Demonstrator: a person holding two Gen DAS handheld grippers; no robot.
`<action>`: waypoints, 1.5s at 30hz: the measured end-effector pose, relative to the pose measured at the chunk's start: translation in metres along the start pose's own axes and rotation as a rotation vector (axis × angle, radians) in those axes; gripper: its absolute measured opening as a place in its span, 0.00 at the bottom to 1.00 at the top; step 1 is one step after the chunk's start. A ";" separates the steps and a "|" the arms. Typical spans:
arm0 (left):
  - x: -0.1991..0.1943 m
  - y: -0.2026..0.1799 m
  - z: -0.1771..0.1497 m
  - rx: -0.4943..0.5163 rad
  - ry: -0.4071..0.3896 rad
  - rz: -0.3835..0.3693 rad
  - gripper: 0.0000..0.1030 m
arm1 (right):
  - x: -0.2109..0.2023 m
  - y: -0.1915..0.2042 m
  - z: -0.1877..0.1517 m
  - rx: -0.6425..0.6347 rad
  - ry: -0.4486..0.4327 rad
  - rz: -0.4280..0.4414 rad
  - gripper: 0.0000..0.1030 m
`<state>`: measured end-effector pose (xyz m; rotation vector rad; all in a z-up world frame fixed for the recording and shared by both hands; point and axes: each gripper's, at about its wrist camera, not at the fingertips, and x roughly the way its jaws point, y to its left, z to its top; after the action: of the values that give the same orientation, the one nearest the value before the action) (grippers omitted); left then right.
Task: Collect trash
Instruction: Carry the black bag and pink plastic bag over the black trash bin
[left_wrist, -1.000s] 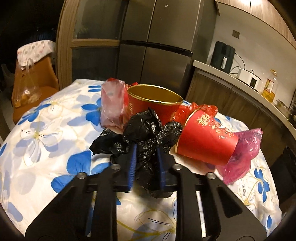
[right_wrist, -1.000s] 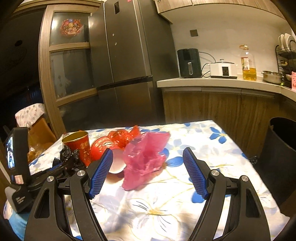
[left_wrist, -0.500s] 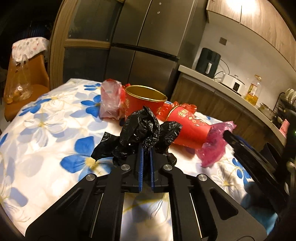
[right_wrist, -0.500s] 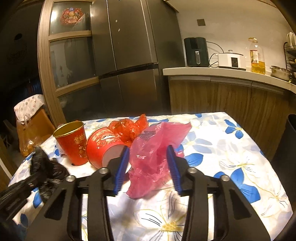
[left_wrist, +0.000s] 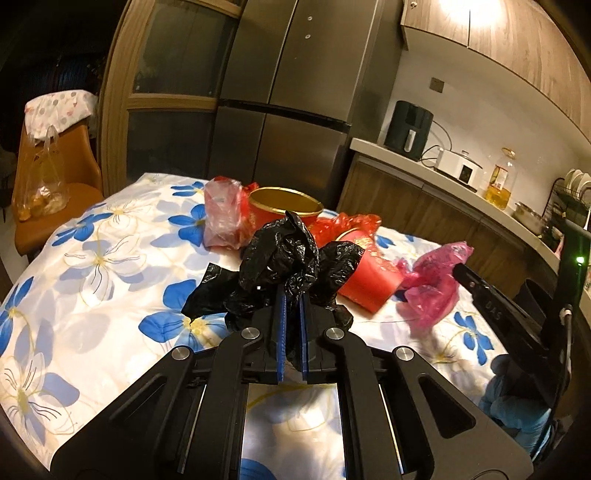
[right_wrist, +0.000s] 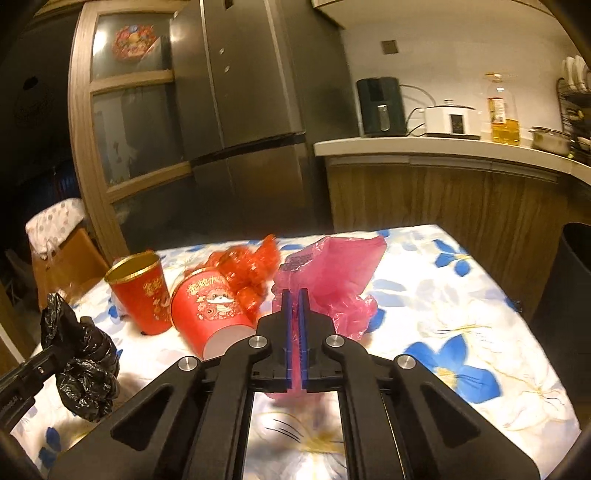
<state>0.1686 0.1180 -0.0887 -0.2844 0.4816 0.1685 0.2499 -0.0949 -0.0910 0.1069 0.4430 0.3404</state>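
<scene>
My left gripper (left_wrist: 291, 301) is shut on a crumpled black plastic bag (left_wrist: 291, 254) and holds it above the flowered table; the bag also shows in the right wrist view (right_wrist: 83, 354). My right gripper (right_wrist: 294, 299) is shut on a pink plastic bag (right_wrist: 332, 273), which also shows in the left wrist view (left_wrist: 434, 282). An upright red cup with a gold rim (right_wrist: 140, 290) (left_wrist: 282, 205), a red cup lying on its side (right_wrist: 208, 310) (left_wrist: 369, 275), red crinkled wrap (right_wrist: 247, 269) and a clear pinkish bag (left_wrist: 221, 216) remain on the table.
The table has a white cloth with blue flowers (left_wrist: 92, 258). A dark bin (right_wrist: 572, 280) stands by the table's right edge. A wooden chair with a hanging plastic bag (left_wrist: 40, 184) is at the far left. A fridge and a kitchen counter stand behind.
My left gripper closed on the black bag and lifted it. My right gripper moved in on the pink bag and closed on it.
</scene>
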 end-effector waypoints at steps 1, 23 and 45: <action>-0.002 -0.003 0.001 0.004 -0.006 -0.004 0.05 | -0.005 -0.003 0.001 0.008 -0.007 -0.005 0.04; -0.051 -0.110 -0.012 0.140 -0.043 -0.158 0.05 | -0.136 -0.066 0.006 0.070 -0.151 -0.094 0.03; -0.047 -0.244 -0.020 0.311 -0.050 -0.326 0.05 | -0.196 -0.151 0.010 0.128 -0.246 -0.284 0.03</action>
<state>0.1739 -0.1232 -0.0271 -0.0506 0.3989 -0.2162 0.1331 -0.3045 -0.0291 0.2055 0.2308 0.0175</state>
